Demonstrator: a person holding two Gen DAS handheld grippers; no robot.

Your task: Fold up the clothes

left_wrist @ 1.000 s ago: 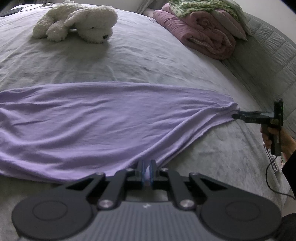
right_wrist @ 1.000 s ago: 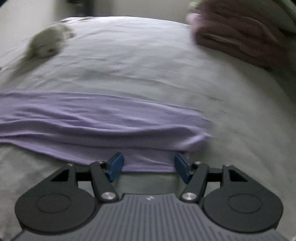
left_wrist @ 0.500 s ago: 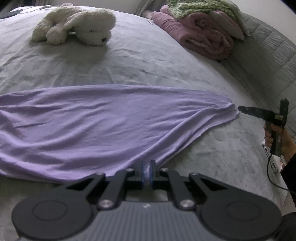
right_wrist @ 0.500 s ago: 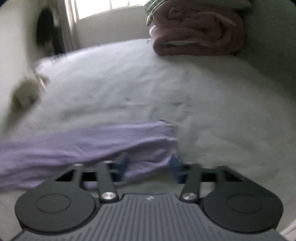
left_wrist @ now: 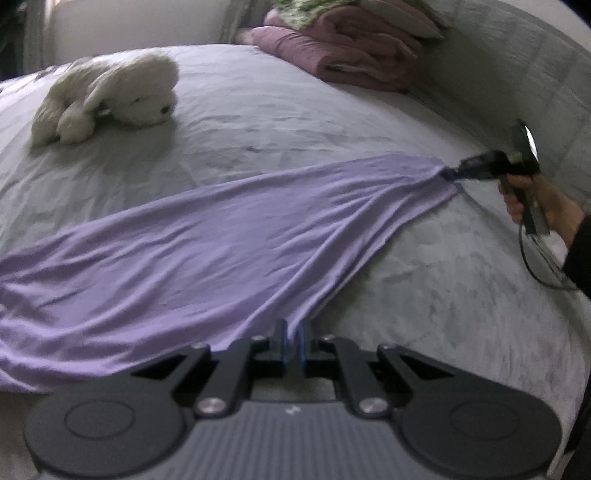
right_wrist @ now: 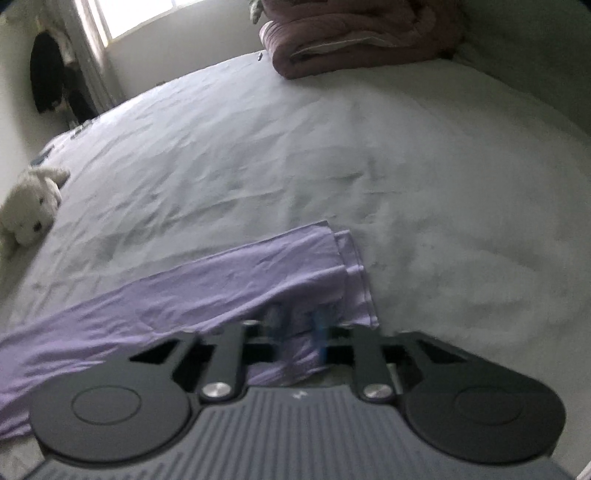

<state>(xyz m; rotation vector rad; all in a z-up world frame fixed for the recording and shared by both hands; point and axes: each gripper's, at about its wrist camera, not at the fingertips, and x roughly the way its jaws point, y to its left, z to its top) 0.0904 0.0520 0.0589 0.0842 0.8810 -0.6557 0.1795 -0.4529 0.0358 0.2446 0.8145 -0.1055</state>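
Note:
A purple garment lies stretched across the grey bed. My left gripper is shut on its near hem. In the left wrist view my right gripper meets the garment's far right corner, which is pulled taut toward it. In the right wrist view the right gripper has blurred blue pads closing around a bunched fold of the garment. The hemmed end lies just beyond the fingers.
A white plush dog lies at the back left of the bed. Folded pink blankets are stacked at the back right by the padded headboard. A window and dark hanging clothes are on the far wall.
My right gripper let go of the corner, swung away, then came back and closed on the garment's far end. The cloth is now pulled taut and higher. The left gripper stayed shut.

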